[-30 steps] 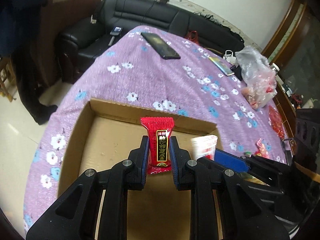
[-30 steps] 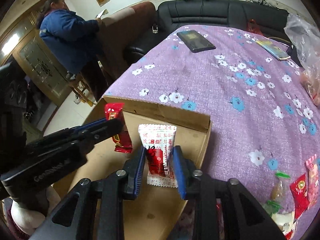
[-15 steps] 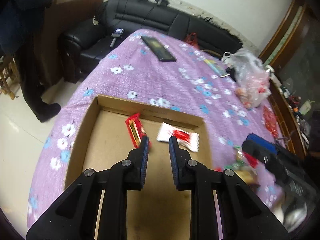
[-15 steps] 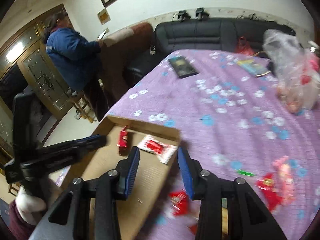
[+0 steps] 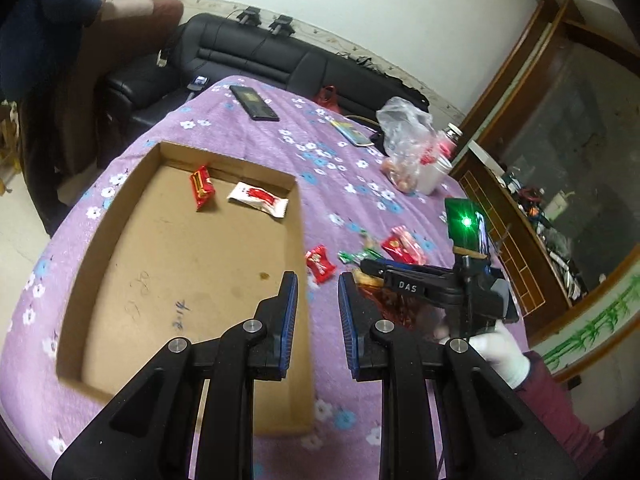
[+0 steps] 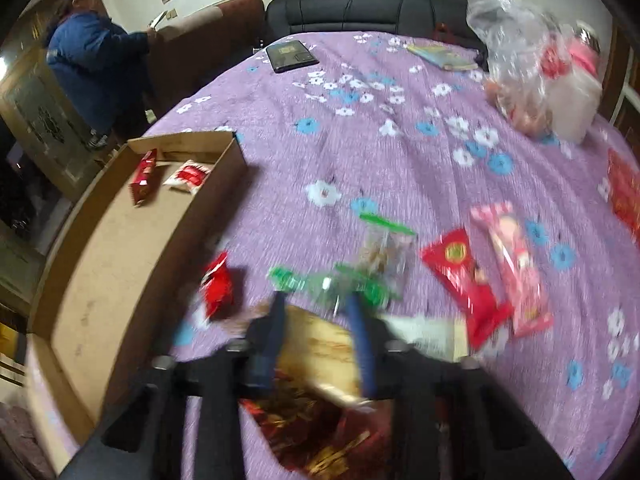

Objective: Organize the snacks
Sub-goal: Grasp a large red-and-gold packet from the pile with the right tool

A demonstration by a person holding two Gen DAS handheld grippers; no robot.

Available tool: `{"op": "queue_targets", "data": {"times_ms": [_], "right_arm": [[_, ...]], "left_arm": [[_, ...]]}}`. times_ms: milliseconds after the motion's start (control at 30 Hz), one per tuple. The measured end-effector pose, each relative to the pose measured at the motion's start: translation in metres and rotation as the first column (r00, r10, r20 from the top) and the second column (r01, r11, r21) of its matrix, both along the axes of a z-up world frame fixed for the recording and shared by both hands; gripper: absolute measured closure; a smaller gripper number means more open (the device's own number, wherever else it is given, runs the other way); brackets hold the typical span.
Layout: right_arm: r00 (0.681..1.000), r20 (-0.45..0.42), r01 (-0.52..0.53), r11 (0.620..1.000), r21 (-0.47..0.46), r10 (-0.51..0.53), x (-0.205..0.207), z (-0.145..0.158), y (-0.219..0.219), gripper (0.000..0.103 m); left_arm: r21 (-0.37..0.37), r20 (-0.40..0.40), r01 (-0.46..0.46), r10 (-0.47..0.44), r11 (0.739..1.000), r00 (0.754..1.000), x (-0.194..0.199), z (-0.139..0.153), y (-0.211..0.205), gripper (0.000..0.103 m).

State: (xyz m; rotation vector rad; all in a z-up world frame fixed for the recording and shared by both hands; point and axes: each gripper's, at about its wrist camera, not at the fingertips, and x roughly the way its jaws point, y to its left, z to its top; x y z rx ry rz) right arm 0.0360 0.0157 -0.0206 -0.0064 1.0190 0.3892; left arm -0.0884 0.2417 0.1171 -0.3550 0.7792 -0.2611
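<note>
Though parted, both fingers (image 5: pixel 289 312) empty (right blurred).

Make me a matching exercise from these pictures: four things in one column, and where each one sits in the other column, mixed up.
Things:
1. white snack packet
2. black phone
3. small red packet
4. clear plastic bag

Places:
A. on the cloth just right of the box wall
B. inside the cardboard box
C. far end, nearest the sofa
D. right side, by a white cup

Pairs: 1-B, 2-C, 3-A, 4-D
</note>
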Motion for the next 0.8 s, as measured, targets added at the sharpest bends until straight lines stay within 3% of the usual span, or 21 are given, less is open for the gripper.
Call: {"op": "queue_targets", "data": {"times_ms": [233, 300, 400, 467, 600, 800], "right_arm": [[0.995, -0.096, -0.013, 0.993, 0.115, 0.024, -0.056, -0.005, -0.046, 0.081], [0.998, -0.055, 0.011, 0.988, 0.155, -0.003, -0.073, 0.001, -0.067, 0.081], [0.997, 0.030, 0.068, 0.991, 0.116, -0.072, -0.093, 0.014, -0.097, 0.079], [0.996, 0.054, 0.068, 0.990, 0.126, -0.075, -0.099, 0.019, -0.106, 0.071], [0.997, 0.079, 0.000, 0.991, 0.136, -0.011, -0.108, 0.018, -0.100, 0.063], [0.984, 0.095, -0.154, 0.986, 0.064, 0.148, -0.101, 0.007, -0.060, 0.055]], "left_arm": [[-0.002, 0.031, 0.055, -0.055, 0.998, 0.998, -0.015, 0.003, -0.033, 0.084], [0.004, 0.030, 0.066, -0.067, 0.998, 0.997, -0.016, 0.001, -0.041, 0.084], [0.013, 0.017, 0.097, -0.098, 0.995, 0.995, -0.018, -0.006, -0.058, 0.084], [0.015, 0.000, 0.113, -0.113, 0.993, 0.994, -0.018, -0.014, -0.066, 0.084], [0.018, -0.040, 0.125, -0.124, 0.992, 0.991, -0.016, -0.026, -0.081, 0.084], [0.053, -0.062, 0.143, -0.140, 0.988, 0.988, -0.021, -0.032, -0.092, 0.084]]}}
